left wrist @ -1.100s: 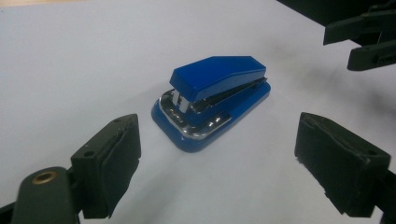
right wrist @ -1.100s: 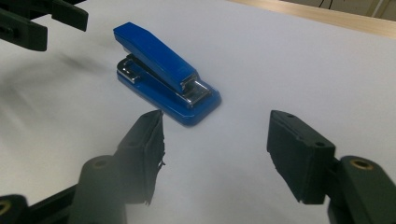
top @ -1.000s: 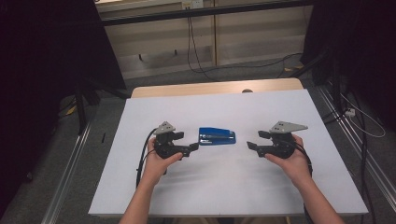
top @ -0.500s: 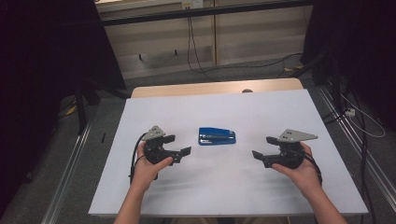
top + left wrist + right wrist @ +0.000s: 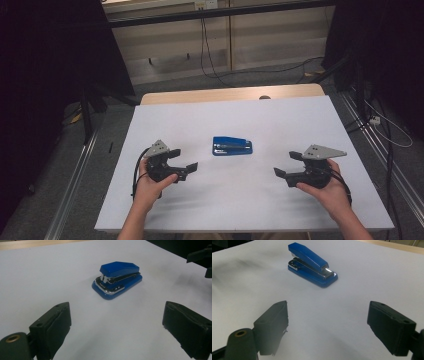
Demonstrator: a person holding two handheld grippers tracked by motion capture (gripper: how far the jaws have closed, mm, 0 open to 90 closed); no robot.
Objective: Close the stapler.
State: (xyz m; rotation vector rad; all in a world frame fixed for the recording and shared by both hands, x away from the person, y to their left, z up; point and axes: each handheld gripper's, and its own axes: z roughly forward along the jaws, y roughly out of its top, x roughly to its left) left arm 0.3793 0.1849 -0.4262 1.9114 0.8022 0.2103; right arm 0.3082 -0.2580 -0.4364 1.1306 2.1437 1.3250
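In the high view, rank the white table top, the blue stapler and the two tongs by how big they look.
1. White table top
2. Left tongs and right tongs: look alike, unranked
3. Blue stapler: slightly smaller than either

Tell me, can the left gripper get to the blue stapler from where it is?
Probably yes. The left gripper has its jaws open, and the blue stapler sits alone on the white table ahead of it, with bare surface between them and nothing in the way.

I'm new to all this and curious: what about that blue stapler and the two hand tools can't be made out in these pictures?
- Stapler: lettering on its base, too small in the high view and left gripper view.
- Stapler's underside: hidden against the white table.
- Left gripper and right gripper: bodies cut off by the bottom edge of their own views.
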